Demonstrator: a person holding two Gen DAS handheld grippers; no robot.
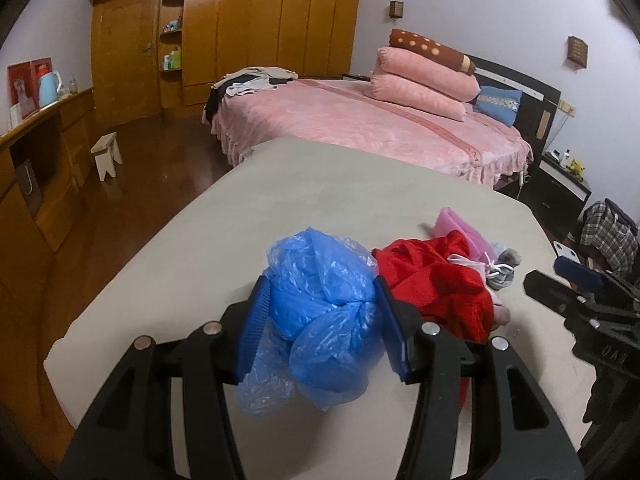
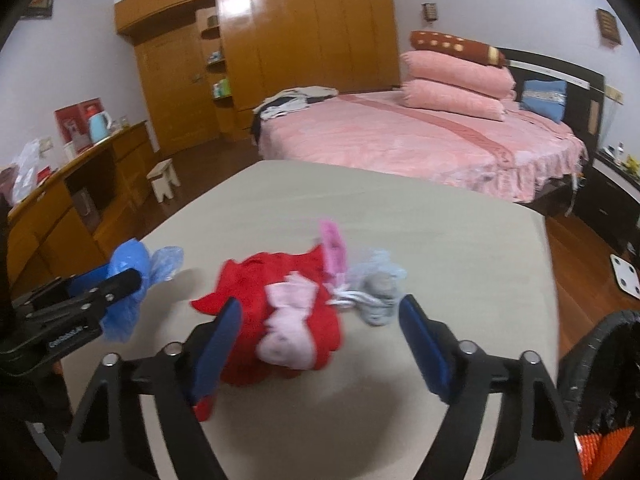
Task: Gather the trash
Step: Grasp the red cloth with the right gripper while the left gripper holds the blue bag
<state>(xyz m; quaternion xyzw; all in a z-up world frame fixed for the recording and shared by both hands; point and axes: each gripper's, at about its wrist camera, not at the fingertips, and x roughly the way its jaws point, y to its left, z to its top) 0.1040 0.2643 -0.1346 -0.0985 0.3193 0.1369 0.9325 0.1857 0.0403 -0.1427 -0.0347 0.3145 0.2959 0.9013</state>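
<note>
— While clamped on the blue bag (image 1: 320,320), sits where?

— Low over the near part of the table (image 1: 280,184), left gripper (image 1: 320,284) shut on the bag's middle, pads (image 1: 256,312) pressing in from both sides.

— Looks like what?

— Thin, shiny, crumpled plastic; bunched into a soft ball, knotted or twisted near the front, loose folds spilling out below the pads. Probably light and springy, likely to puff out once released.

— And the right gripper (image 2: 322,302)?

— Spread wide, holding nothing; hangs just above the red cloth (image 2: 248,280) and pink sock (image 2: 288,320), somewhat blurred.

— Lies which way from the bin (image 2: 600,360)?

— Off to the left. Stands past the table's right near corner, dark, mesh-sided, seen only at the lower right edge of the right wrist view; much nearer the right gripper than the left.

— So the coming move turns on what?

— Probably on a rightward carry across the cloth pile, or a handover to the nearer gripper. Cannot tell how deep or how full.
</note>
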